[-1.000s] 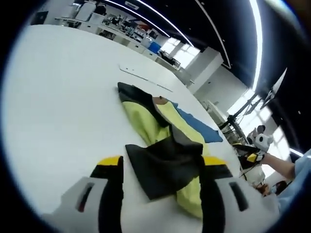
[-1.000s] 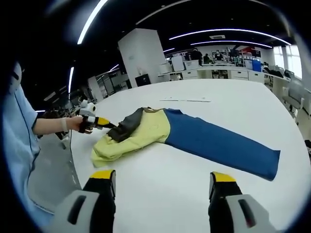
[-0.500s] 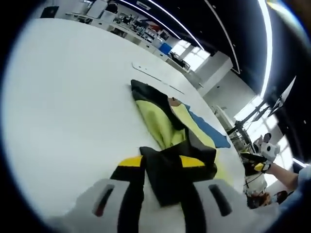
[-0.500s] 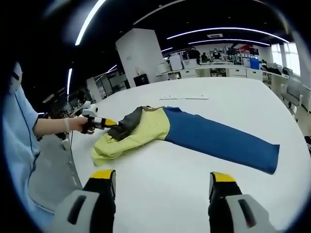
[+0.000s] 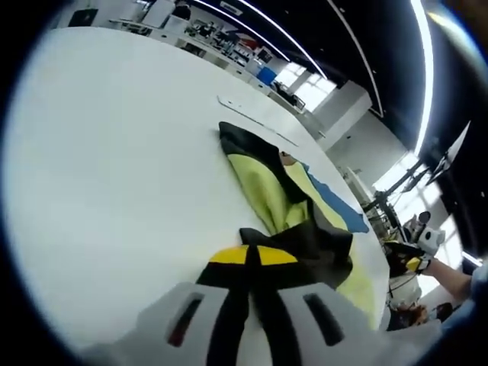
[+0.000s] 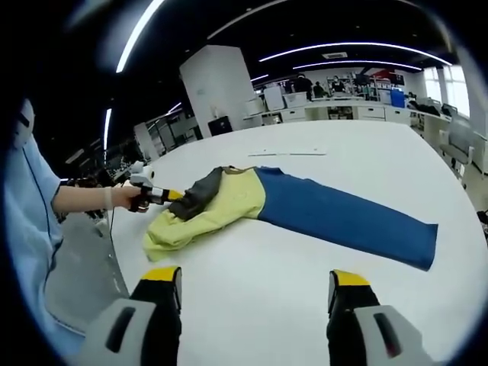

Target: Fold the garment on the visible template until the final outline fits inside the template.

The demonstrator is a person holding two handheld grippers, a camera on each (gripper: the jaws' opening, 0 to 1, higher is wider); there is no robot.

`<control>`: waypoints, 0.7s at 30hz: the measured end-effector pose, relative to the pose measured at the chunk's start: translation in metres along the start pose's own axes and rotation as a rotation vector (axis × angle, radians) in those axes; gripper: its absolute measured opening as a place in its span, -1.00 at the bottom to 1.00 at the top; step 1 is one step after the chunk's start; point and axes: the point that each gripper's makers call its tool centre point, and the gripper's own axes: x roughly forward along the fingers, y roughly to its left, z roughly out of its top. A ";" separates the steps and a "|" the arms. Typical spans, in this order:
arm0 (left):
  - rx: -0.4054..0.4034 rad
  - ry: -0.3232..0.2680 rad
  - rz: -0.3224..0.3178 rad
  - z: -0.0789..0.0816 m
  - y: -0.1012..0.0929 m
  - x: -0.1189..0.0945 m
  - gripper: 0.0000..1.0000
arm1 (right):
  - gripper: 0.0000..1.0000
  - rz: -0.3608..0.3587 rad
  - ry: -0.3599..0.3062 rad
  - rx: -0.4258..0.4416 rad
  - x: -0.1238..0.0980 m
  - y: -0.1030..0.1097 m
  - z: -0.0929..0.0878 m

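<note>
A yellow garment (image 6: 221,207) with a dark grey flap (image 6: 200,194) lies crumpled on one end of a long blue template sheet (image 6: 343,217) on the white table (image 6: 305,297). My left gripper (image 5: 253,255) is shut on the edge of the dark grey flap (image 5: 305,244), with the yellow cloth (image 5: 263,187) stretching away behind it and a strip of blue sheet (image 5: 335,207) beyond. The left gripper (image 6: 169,196) also appears held by a hand at the garment's left end. My right gripper (image 6: 248,280) stands open above bare table, well short of the garment.
A thin pale strip (image 6: 290,155) lies on the table beyond the garment. A person's light blue sleeve (image 6: 30,229) and the table's edge (image 6: 114,244) are at the left. Desks and shelving stand in the far background. The right gripper (image 5: 408,255) shows past the table's far side.
The left jaws were open around the dark flap a second ago and have since closed on it. The right gripper has stayed put and open.
</note>
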 end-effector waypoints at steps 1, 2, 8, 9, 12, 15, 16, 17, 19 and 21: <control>-0.007 0.000 0.000 0.000 0.000 0.000 -1.00 | 0.57 0.000 0.001 0.001 0.000 0.000 0.000; -0.007 0.001 0.001 0.000 0.000 0.000 -1.00 | 0.57 0.000 0.002 0.001 0.000 0.000 0.000; 0.004 0.007 0.014 0.001 0.003 -0.006 -1.00 | 0.57 -0.001 -0.002 0.001 -0.001 0.001 0.001; -0.001 0.005 0.014 0.003 0.004 -0.009 -1.00 | 0.57 -0.001 -0.003 0.000 -0.001 0.001 0.001; 0.003 -0.006 0.012 0.009 0.005 -0.016 -1.00 | 0.57 -0.001 -0.005 -0.002 -0.001 0.001 0.002; 0.021 -0.052 0.014 0.025 0.009 -0.035 -1.00 | 0.57 0.001 -0.009 -0.004 0.001 0.002 0.004; 0.026 -0.066 0.014 0.030 0.011 -0.040 -1.00 | 0.57 0.002 -0.011 -0.005 0.001 0.003 0.004; 0.040 -0.085 0.019 0.036 0.014 -0.049 -1.00 | 0.57 0.004 -0.013 -0.005 0.002 0.003 0.005; 0.052 -0.117 0.027 0.046 0.019 -0.063 -1.00 | 0.57 0.006 -0.014 -0.004 0.004 0.004 0.006; 0.064 -0.130 0.035 0.052 0.026 -0.075 -1.00 | 0.57 0.010 -0.015 -0.004 0.006 0.005 0.007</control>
